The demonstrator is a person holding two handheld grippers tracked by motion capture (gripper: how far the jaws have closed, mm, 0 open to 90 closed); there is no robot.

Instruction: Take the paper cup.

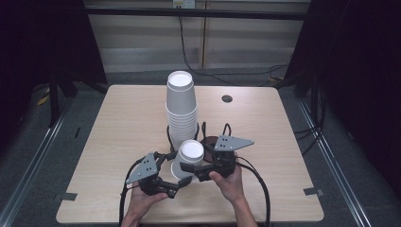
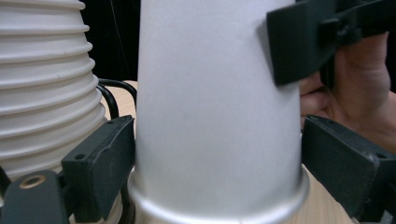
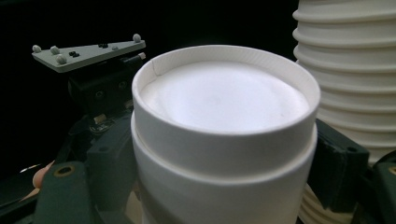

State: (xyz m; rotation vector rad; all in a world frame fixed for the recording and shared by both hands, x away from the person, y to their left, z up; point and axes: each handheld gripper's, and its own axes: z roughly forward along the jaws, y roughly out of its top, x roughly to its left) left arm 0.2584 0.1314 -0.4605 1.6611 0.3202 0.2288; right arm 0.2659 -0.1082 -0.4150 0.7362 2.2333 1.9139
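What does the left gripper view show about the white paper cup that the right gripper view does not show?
The left gripper view shows the smooth side wall and rolled rim at the foot of the upside-down white paper cup, with the left claw at both sides low on the wall, and the right claw's black jaw pressing higher up beside a hand.

The right gripper view shows the cup's recessed round base facing up, and the left claw's grey three-cornered plate.

Both show the ribbed stack of white paper cups next to it.
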